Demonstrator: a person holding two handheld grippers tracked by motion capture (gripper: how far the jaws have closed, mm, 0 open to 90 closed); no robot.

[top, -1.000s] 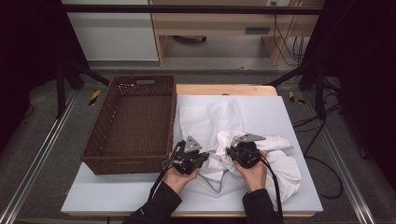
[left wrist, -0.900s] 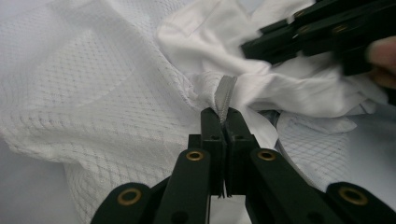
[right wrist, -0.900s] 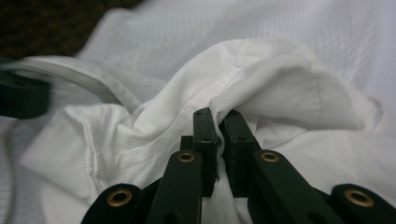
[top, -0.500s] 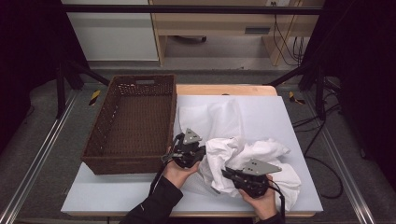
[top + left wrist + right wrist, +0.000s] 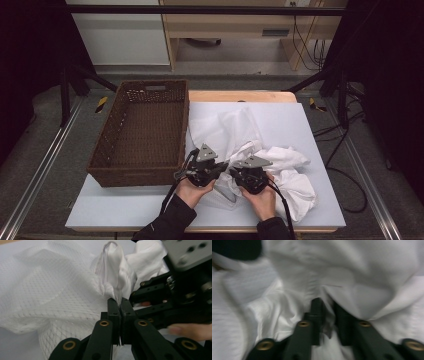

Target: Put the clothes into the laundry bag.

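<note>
Comparing with a moment ago, I see my right gripper (image 5: pixel 239 175) back beside the left gripper (image 5: pixel 216 169), its jaws just opening around white cloth (image 5: pixel 280 165), while the left stays clamped on it.

- A white cloth (image 5: pixel 260 150) lies crumpled on the pale board, right of the basket.
- Part of it is mesh-textured (image 5: pixel 50 297), part smooth (image 5: pixel 117 267).
- Its far part spreads flatter; its near part is bunched into folds.
- One smooth fold stands up in a pinched ridge at the near side.
- A lobe trails toward the board's near right corner.
</note>
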